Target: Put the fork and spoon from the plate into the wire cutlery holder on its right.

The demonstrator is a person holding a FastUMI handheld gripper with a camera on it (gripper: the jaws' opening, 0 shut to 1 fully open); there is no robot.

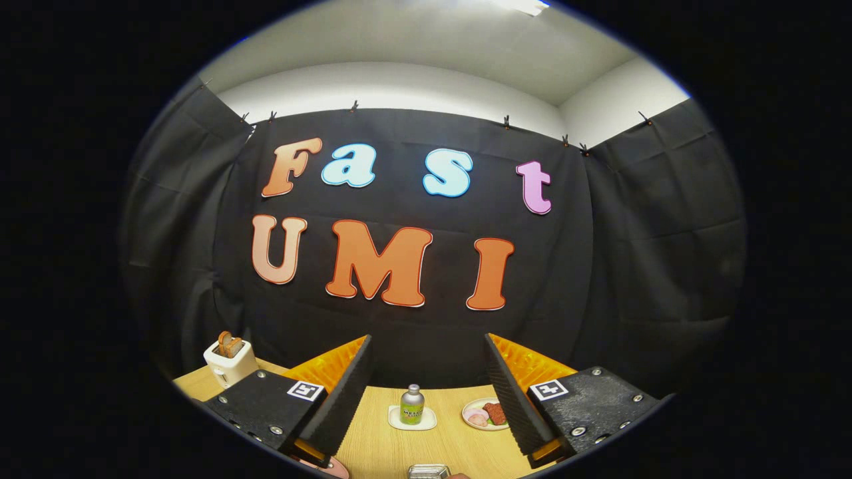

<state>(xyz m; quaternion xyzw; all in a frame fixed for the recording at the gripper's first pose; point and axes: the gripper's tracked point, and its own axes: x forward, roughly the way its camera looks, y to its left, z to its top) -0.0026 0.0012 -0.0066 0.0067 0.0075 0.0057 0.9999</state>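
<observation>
**Two fingers apart over a wooden desk**

Two fingers (427, 392) spread wide, gripping nothing, raised above a light wooden desk (379, 446). Behind the desk, black cloth (632, 266) hung from clips along the top edge, draped across the back and both sides of the booth. Above the cloth, a white wall (399, 83) and a pale ceiling with a bright lamp at the far top.

Between the fingers and beyond them, a small green bottle (412, 404) with a silver cap, upright on a white coaster (412, 419). Label on the bottle too small to read. Just right of the bottle, a small plate (480, 415) with pink and reddish food pieces, partly hidden behind the right finger. Off past the left finger, at the desk's far left corner, a white toaster (229, 362) with brown bread slices (230, 344) standing in its slots.

Close below the fingers, at the near edge, a grey metal thing (428, 471), cut off, possibly the wire holder; cannot tell. Near the left finger's base, a pinkish rim (335, 470), also cut off. Fork and spoon not made out here.
</observation>
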